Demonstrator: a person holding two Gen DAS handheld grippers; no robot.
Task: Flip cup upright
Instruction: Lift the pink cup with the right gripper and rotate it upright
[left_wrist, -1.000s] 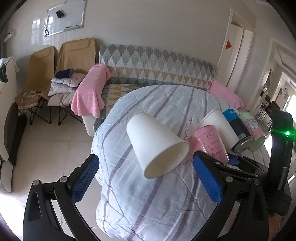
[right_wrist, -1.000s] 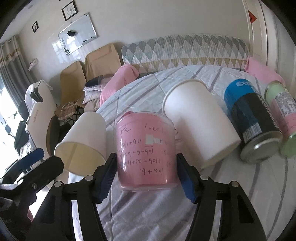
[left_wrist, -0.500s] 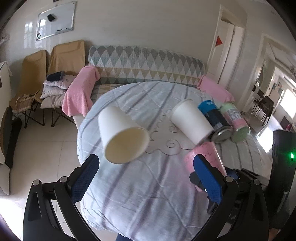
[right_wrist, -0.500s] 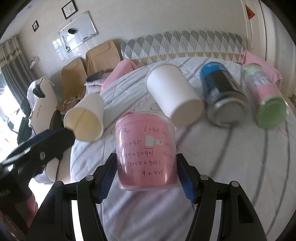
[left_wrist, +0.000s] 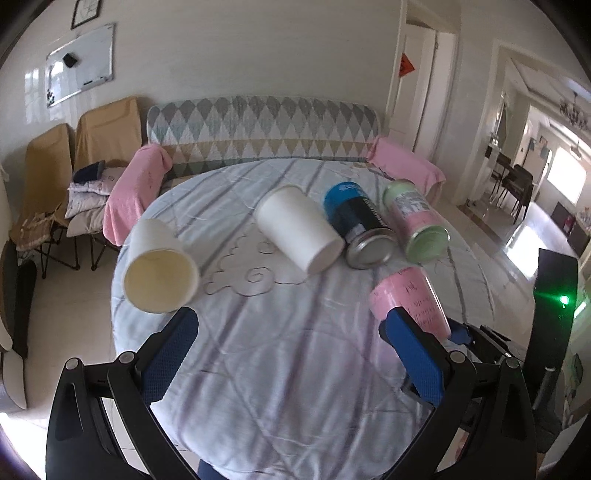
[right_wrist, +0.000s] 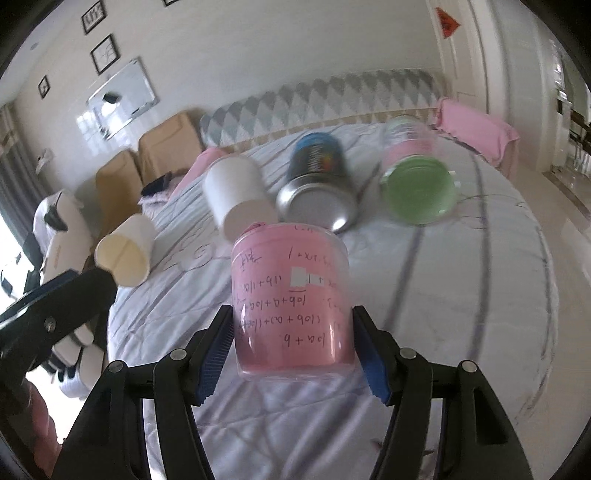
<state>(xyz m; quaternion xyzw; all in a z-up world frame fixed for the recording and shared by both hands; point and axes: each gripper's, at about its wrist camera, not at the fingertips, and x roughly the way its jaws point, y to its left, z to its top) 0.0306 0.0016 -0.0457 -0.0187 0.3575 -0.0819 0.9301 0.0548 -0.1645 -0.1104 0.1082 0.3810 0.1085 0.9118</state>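
Note:
My right gripper is shut on a clear cup with a pink handwritten label and holds it above the table; the pink cup also shows in the left wrist view. My left gripper is open and empty over the near table edge. A white paper cup lies on its side at the left edge, mouth toward me. A second white paper cup lies on its side mid-table.
A blue can and a green-lidded bottle with a pink label lie on their sides beside the second cup. The round table has a striped cloth. A sofa and chairs stand behind.
My right gripper has lifted the pink cup off the table and drawn it back. My left gripper has pulled back and up from the left paper cup, which has rolled leftward.

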